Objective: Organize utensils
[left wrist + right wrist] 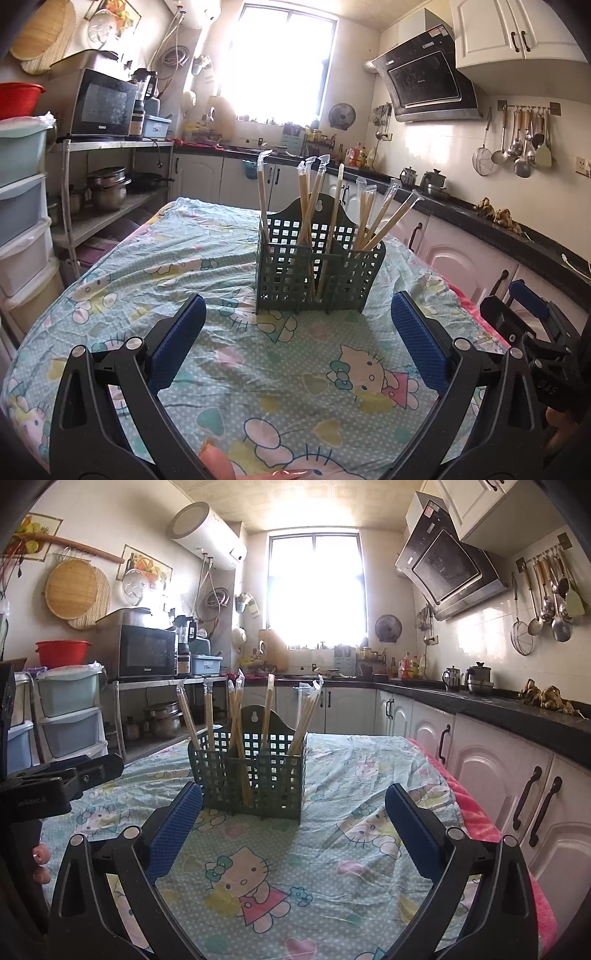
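Both wrist views face the window across the table, sharing the nearby green caddy [317,258] [255,768].

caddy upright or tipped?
Upright. The caddy sits flat on the tablecloth, open top up, wrapped chopsticks standing in it.
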